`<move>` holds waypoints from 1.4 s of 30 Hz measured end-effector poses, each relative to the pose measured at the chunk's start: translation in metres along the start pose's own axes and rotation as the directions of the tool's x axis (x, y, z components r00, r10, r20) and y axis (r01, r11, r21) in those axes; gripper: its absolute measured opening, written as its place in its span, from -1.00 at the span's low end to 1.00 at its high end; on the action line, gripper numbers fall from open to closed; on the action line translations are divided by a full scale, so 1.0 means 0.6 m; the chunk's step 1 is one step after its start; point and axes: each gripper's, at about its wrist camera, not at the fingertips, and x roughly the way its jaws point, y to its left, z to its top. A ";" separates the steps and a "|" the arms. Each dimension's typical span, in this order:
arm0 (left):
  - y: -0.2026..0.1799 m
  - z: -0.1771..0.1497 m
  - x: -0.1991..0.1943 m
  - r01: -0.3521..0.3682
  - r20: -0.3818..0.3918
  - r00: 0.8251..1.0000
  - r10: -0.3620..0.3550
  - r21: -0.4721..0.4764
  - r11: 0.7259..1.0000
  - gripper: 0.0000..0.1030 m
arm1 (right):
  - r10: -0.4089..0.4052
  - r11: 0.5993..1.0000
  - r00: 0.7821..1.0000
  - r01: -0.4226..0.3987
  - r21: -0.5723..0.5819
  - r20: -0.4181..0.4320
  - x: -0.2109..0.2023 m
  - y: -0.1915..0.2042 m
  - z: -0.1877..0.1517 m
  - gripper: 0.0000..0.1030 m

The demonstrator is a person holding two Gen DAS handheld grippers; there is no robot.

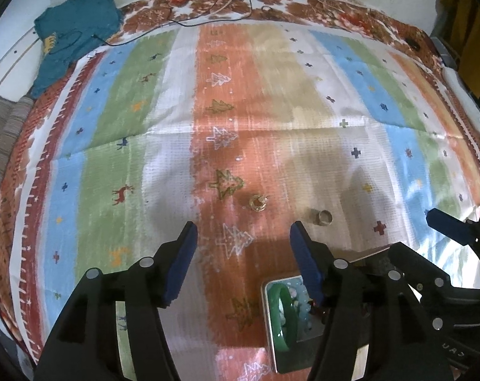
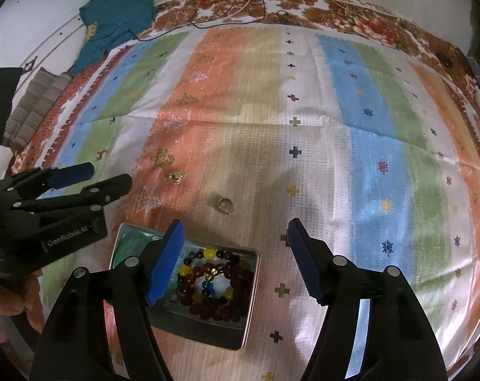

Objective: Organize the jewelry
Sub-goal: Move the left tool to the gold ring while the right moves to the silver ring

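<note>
Two rings on the striped cloth (image 2: 319, 133): gold ring (image 1: 258, 203) left, silver ring (image 1: 322, 216) right. One tin (image 2: 252, 289) nearer, holding bead bracelets (image 2: 217, 282). Left claw (image 1: 243, 263) and right claw (image 2: 235, 260) both released, empty.

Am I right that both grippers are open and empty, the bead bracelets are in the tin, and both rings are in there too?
Not the rings. The right wrist view shows the gold ring and silver ring lying on the striped cloth beyond the tin. The bead bracelets are inside, and the left gripper and right gripper are open and empty.
</note>
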 end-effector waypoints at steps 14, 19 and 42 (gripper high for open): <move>-0.003 0.020 0.061 0.040 -0.085 0.996 -0.040 -0.001 0.999 0.25 | 0.005 1.000 0.998 -0.003 0.026 -0.068 0.048 -0.024 0.026 0.37; 0.001 0.029 0.090 0.024 -0.115 0.993 -0.024 0.001 1.000 0.25 | 0.003 1.000 0.996 0.000 0.028 -0.095 0.065 -0.033 0.031 0.37; -0.004 0.051 0.184 0.010 -0.200 0.980 0.003 0.065 0.998 -0.12 | 0.011 0.999 0.980 -0.020 -0.041 -0.199 0.133 -0.016 0.051 0.37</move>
